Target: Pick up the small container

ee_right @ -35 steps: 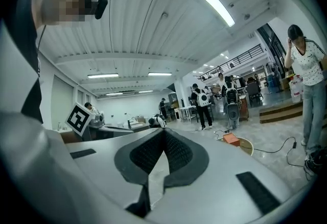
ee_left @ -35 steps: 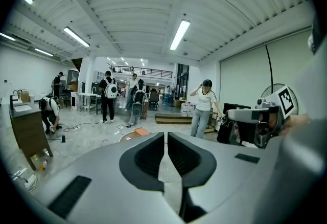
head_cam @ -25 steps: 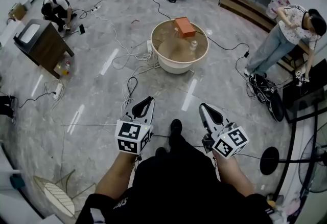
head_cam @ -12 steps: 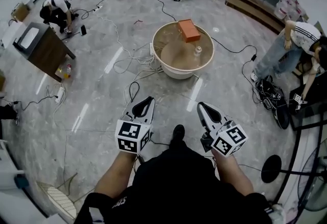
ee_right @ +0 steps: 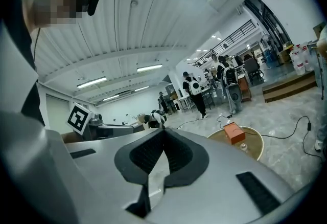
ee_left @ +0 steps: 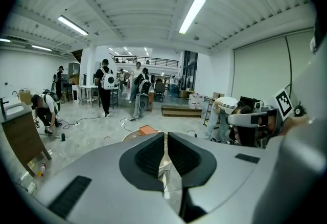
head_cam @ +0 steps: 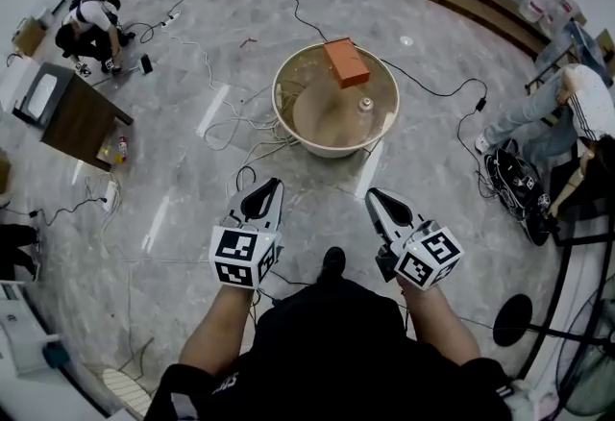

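The small container (head_cam: 365,105), a clear jar with a pale lid, stands on a round tan table (head_cam: 322,121) beside an orange box (head_cam: 346,61). The right gripper view also shows the jar (ee_right: 243,147) and the box (ee_right: 234,132) on the table (ee_right: 255,138). My left gripper (head_cam: 272,184) and right gripper (head_cam: 373,195) hang side by side well short of the table, above the floor. Both are shut with nothing between the jaws. The left gripper (ee_left: 166,135) points toward the orange box (ee_left: 148,129), and the right gripper (ee_right: 163,132) points left of the table.
Cables (head_cam: 252,126) trail over the marble floor around the table. A wooden cabinet (head_cam: 72,116) stands at left with a crouching person (head_cam: 86,20) behind it. Another person (head_cam: 567,102) bends at right near bags. A black stand base (head_cam: 514,318) lies at lower right.
The table has slid slightly left and nearer in the head view as the wearer steps forward. The person at right has bent lower. Both grippers stay shut and level.
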Available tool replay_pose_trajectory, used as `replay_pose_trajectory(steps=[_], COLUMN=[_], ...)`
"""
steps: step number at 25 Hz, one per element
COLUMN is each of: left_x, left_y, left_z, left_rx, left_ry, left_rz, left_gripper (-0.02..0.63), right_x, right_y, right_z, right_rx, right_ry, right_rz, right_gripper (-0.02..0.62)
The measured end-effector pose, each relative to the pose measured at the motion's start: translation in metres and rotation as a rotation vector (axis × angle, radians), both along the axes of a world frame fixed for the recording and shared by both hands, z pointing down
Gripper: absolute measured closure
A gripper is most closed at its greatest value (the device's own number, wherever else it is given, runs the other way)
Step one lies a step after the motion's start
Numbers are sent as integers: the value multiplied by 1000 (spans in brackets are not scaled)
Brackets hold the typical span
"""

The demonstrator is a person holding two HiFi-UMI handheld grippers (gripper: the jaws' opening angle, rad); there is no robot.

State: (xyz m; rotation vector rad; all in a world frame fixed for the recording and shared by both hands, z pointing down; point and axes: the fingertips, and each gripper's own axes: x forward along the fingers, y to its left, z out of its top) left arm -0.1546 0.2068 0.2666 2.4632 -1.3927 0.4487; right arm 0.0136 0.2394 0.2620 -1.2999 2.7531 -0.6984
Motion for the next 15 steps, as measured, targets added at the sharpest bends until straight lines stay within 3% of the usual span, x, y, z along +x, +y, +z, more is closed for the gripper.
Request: replay_pose_trajectory(steps=[7, 15], left_x=[26, 57], left_y=[-70, -93], left_z=[-13, -20], left_rx=[29, 45], left_ry=[-11, 7], left_rz=[-25, -5], left_gripper=[572, 571], right_x=[41, 72], right_y=[-62, -85], right_z=[-1, -10], right_rx=[11, 50], right_ry=[9, 7], right_rz=[3, 16], right_gripper=[581, 581])
